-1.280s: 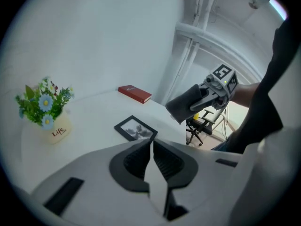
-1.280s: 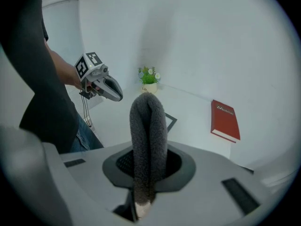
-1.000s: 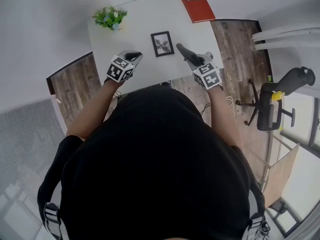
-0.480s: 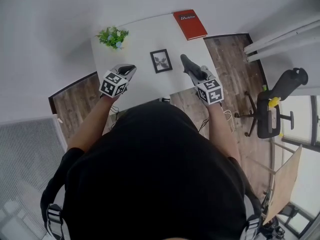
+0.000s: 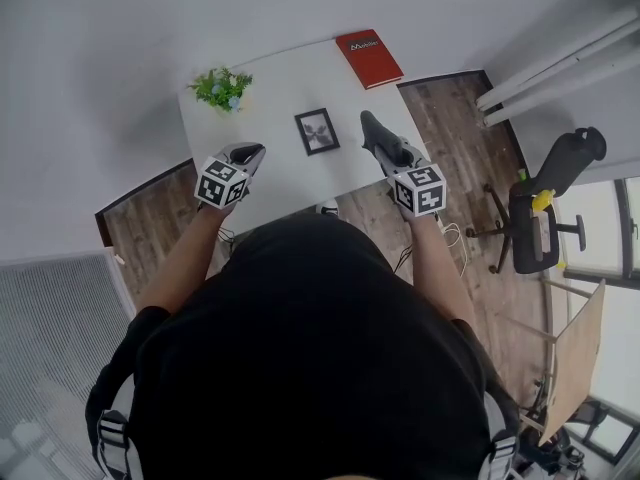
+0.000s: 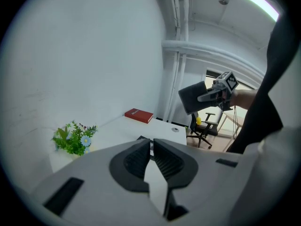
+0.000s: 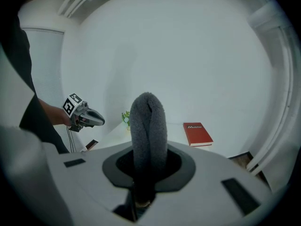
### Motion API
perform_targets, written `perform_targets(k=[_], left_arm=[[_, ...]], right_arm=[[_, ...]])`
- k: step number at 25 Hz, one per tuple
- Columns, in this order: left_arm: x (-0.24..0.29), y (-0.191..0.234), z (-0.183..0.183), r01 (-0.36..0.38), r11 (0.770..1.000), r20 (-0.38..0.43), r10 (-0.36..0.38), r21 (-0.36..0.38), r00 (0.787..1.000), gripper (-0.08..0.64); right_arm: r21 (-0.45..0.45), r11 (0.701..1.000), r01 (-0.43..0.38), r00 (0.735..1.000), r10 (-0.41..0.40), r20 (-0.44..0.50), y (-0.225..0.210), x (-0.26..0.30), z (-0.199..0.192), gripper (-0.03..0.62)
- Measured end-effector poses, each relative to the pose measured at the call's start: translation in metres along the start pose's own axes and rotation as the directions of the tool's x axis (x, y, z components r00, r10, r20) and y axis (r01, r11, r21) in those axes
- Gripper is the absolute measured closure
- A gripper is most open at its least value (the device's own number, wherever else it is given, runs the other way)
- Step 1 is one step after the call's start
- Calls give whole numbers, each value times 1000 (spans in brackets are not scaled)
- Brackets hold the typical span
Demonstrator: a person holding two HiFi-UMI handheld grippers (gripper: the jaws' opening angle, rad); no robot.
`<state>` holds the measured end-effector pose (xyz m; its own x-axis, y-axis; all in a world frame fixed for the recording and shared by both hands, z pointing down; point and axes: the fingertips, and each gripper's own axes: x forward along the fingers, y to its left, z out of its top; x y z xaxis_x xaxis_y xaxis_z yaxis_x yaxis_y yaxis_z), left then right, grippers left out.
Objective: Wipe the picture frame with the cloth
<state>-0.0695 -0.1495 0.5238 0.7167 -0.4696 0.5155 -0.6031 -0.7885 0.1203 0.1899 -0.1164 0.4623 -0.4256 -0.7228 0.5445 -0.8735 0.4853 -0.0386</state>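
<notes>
So both claws were up in the air over the near edge of the white rectangular table (image 5: 270, 78), neither touching anything on it; the person (image 5: 320, 368) in the black top stood right at that edge.

The right claw (image 5: 390, 150) was clamped on a thick grey fuzzy cloth (image 5: 374, 131); in the right gripper view the cloth was folded into a fat loop sticking up and out past the pads, so a solid grip there. The left claw (image 5: 252, 152) was pinched down to a narrow slit, pads almost meeting, nothing in between.

The small black-framed picture frame (image 5: 317, 131) sat around the middle of the table, between the two claws in the head view and a bit further out than both; its picture side faced the camera, but I honestly couldn't tell if it lay flat or was propped up. The cloth's end showed just to the right of the frame, with a strip of bare table between them in that view.

Other stuff: a little green potted plant (image 5: 221, 87) with blue flowers at the far left corner; a flat red book (image 5: 369, 58) at the far right corner, well apart from the frame; a black office chair (image 5: 545, 213) off to the right on the brown wooden floor (image 5: 455, 118).
</notes>
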Motion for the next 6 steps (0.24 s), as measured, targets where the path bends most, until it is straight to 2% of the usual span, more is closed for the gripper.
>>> perform_targets(k=[6], left_arm=[[-7, -2, 1, -5, 1000, 13, 5, 1, 1000, 534]], right_arm=[[35, 999, 17, 1000, -18, 15, 2, -6, -3, 545]])
